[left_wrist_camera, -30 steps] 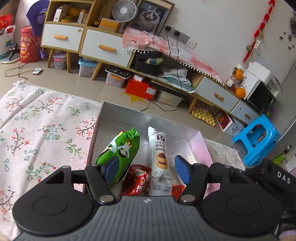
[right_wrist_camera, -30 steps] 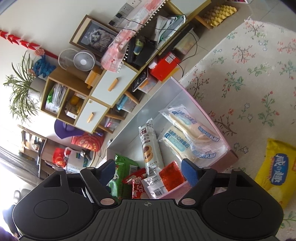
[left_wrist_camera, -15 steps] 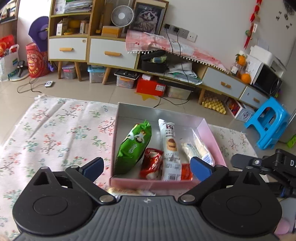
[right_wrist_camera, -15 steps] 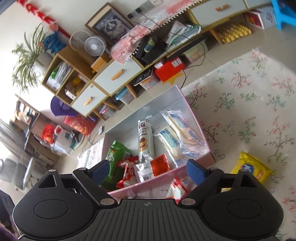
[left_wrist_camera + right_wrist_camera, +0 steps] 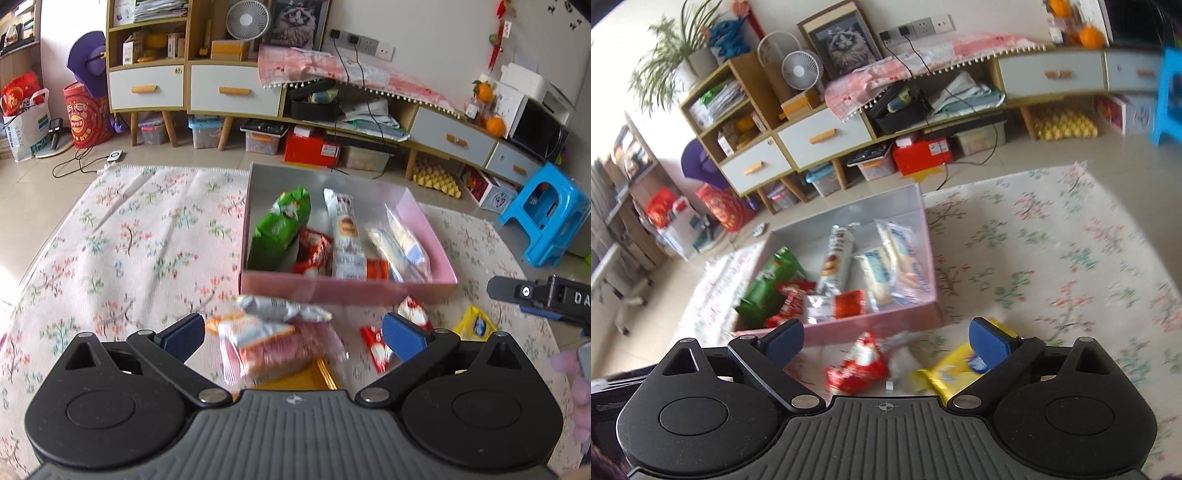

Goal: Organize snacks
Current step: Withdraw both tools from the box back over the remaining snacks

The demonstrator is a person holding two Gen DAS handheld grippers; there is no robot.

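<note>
Pink card walls and a silvery inside mark the open box (image 5: 347, 291) on the flowered rug (image 5: 122, 243); it holds a green bag (image 5: 279, 229) at 9 o'clock, a long white roll pack (image 5: 345, 236) mid-box and clear bread packs (image 5: 402, 247) at 3 o'clock; left claw (image 5: 293, 334) is opening, nothing gripped, above a loose orange-and-silver pile (image 5: 266, 332); right claw (image 5: 886, 339) is opening over a red packet (image 5: 858, 363) and yellow bag (image 5: 945, 373); only the left view shows the pile.
</note>
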